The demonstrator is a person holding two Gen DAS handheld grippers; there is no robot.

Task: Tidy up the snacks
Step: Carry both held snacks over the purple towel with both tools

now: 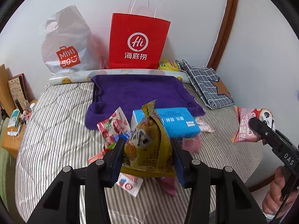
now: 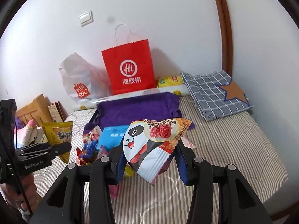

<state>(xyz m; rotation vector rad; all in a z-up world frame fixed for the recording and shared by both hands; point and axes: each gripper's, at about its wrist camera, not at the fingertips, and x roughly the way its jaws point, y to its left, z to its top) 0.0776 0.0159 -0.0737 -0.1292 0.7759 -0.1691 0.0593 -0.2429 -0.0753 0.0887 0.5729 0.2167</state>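
Note:
My left gripper is shut on a yellow snack packet, held upright above the striped bed. My right gripper is shut on a panda-print snack packet, also lifted off the bed. In the left wrist view the panda packet and right gripper show at the right edge. In the right wrist view the yellow packet and left gripper show at the left. A pile of snacks lies below: a blue box, a red-and-white sweet bag and pink packets.
A purple towel lies behind the pile. A red paper bag and a translucent plastic shopping bag stand against the wall. A checked cloth with a star and a yellow packet lie at the back right. A cluttered bedside table stands left.

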